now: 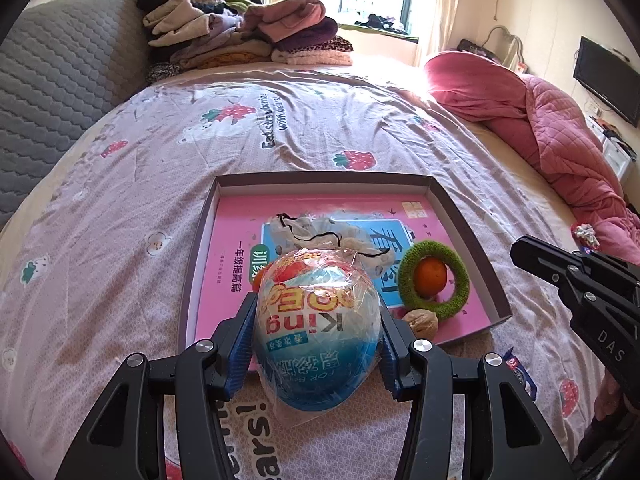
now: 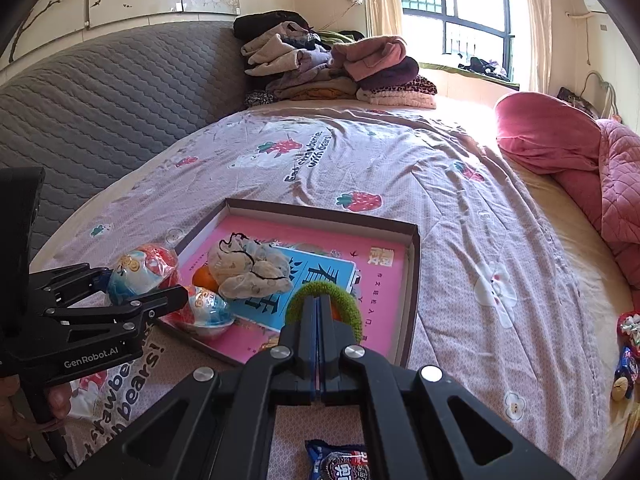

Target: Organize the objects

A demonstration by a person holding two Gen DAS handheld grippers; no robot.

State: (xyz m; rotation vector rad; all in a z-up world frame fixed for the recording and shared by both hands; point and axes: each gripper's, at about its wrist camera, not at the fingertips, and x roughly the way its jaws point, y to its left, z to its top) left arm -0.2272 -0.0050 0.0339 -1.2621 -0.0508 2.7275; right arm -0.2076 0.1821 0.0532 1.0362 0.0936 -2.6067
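My left gripper (image 1: pixel 318 320) is shut on a wrapped blue toy egg (image 1: pixel 316 328), held at the near edge of a shallow box (image 1: pixel 320 182). It also shows in the right wrist view (image 2: pixel 140 268). The box holds a pink book (image 2: pixel 360 272), a white mesh pouch (image 2: pixel 248 266), a green ring (image 2: pixel 324 300) around an orange (image 1: pixel 430 276), a walnut (image 1: pixel 420 322) and a second toy egg (image 2: pixel 208 308). My right gripper (image 2: pixel 318 312) is shut and empty, just in front of the green ring.
The box lies on a strawberry-print bedsheet (image 1: pixel 304 136). A snack packet (image 2: pixel 340 460) lies under my right gripper. Small items (image 2: pixel 626 360) lie at the right bed edge. Folded clothes (image 1: pixel 248 32) are piled at the back, a pink quilt (image 1: pixel 560 136) at right.
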